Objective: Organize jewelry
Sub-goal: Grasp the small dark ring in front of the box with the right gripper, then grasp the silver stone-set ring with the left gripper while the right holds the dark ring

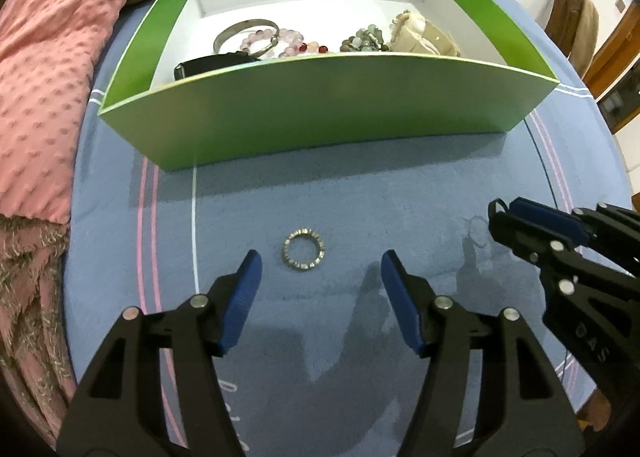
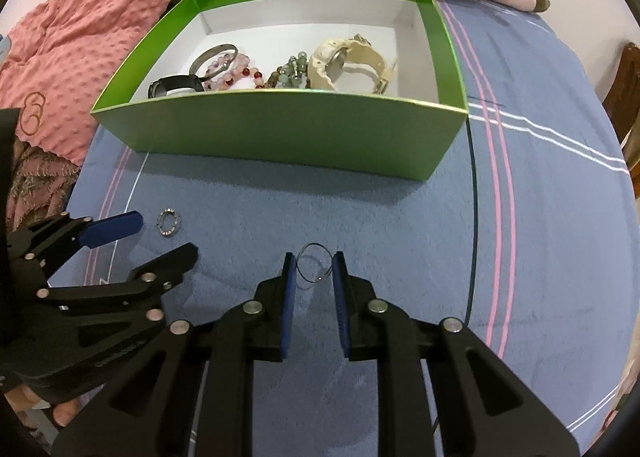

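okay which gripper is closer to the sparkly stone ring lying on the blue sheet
Left. The left gripper is open with the sparkly ring just ahead between its fingertips. The right gripper is off to the ring's right, closed around a thin wire ring.

Studded ring (image 1: 303, 248) and thin wire ring (image 2: 316, 267) lie flat.

I am seeing a glossy green cardboard box (image 2: 280, 129) with a matt white inside, sitting on fuzzy blue striped cloth (image 2: 540, 237). The stone-set metal ring (image 1: 304, 254) is glinting; the thin wire ring (image 2: 316, 267) is looking smooth and shiny. The pink dotted blanket (image 1: 44, 77) is looking nubbly.
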The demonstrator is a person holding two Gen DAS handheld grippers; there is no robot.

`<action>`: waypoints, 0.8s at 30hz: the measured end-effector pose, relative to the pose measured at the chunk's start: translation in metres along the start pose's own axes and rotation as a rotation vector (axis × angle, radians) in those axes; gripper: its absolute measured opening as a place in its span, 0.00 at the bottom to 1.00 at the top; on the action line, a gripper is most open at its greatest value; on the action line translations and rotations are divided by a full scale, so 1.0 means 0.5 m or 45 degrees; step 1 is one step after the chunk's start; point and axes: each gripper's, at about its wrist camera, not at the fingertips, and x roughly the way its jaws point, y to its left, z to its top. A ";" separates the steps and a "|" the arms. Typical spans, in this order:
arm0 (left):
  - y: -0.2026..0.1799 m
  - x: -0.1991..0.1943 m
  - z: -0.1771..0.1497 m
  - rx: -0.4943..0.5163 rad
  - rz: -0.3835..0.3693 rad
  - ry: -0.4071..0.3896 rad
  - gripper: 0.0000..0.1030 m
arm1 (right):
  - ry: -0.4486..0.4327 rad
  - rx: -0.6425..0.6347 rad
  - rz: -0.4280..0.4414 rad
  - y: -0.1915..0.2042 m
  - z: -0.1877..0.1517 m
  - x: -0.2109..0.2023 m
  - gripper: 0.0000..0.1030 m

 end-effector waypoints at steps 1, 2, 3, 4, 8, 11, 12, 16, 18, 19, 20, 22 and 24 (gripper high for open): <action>0.000 0.005 0.004 -0.001 0.003 0.004 0.62 | 0.000 0.001 0.001 0.000 -0.002 0.000 0.18; 0.001 0.010 0.006 -0.005 0.002 0.008 0.62 | 0.002 0.000 0.002 0.001 -0.003 0.000 0.18; 0.001 0.011 0.009 -0.006 0.006 0.003 0.62 | 0.003 -0.002 0.005 0.001 -0.004 0.000 0.18; -0.001 0.014 0.013 -0.004 0.009 0.002 0.62 | 0.004 -0.003 0.006 0.005 0.000 0.005 0.18; -0.007 0.023 0.019 0.004 0.026 -0.006 0.64 | 0.008 -0.007 0.011 0.006 -0.003 0.006 0.18; -0.007 0.026 0.022 0.006 0.024 -0.011 0.60 | 0.013 -0.008 0.012 0.005 -0.003 0.008 0.18; -0.004 0.025 0.023 0.010 0.022 -0.016 0.55 | 0.013 -0.009 0.013 0.006 -0.004 0.008 0.18; -0.014 0.021 0.025 0.043 0.005 -0.017 0.25 | 0.015 -0.011 0.016 0.006 -0.003 0.010 0.18; -0.018 0.019 0.025 0.043 0.000 -0.016 0.21 | 0.015 -0.011 0.016 0.007 -0.003 0.009 0.18; -0.019 0.018 0.025 0.043 -0.003 -0.016 0.21 | 0.014 -0.012 0.017 0.008 -0.003 0.009 0.18; -0.019 0.018 0.024 0.040 -0.010 -0.016 0.21 | 0.013 -0.013 0.017 0.008 -0.003 0.008 0.18; -0.016 0.015 0.019 0.029 -0.018 -0.016 0.21 | 0.011 -0.015 0.018 0.009 -0.003 0.008 0.18; -0.013 0.009 0.012 0.023 -0.017 -0.020 0.21 | 0.011 -0.016 0.019 0.010 -0.004 0.007 0.18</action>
